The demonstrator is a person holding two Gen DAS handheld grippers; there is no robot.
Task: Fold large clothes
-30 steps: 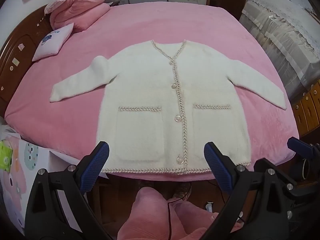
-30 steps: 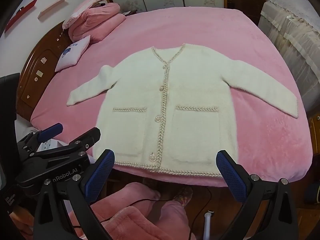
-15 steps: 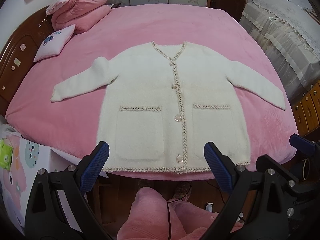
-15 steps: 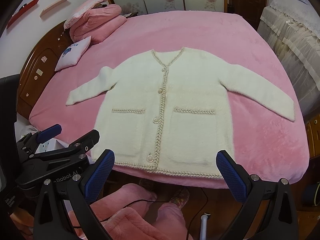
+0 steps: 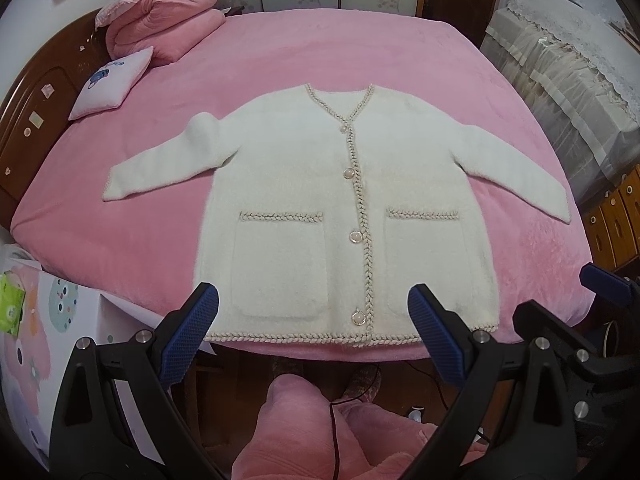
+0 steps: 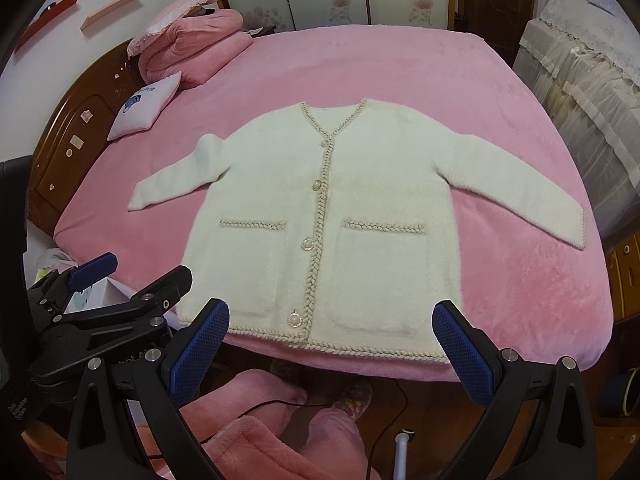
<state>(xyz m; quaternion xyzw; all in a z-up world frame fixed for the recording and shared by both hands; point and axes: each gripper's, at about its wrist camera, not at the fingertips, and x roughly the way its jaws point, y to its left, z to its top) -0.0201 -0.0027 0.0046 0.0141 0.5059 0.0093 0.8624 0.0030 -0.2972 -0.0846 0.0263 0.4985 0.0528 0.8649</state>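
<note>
Cream cardigan (image 5: 344,216) lies flat and buttoned at frame centre on the pink bedspread (image 5: 360,52), sleeves spread toward left and right edges, hem at the bed's near edge. Left gripper (image 5: 312,334) and right gripper (image 6: 332,346) hover at lower frame — fingers wide apart, holding nothing. The plush knit looks soft, limp and moderately bulky; it probably drapes rather than creases. Likely holds — cuffs or shoulder seams. Braided trim edges placket, pockets and hem.
</note>
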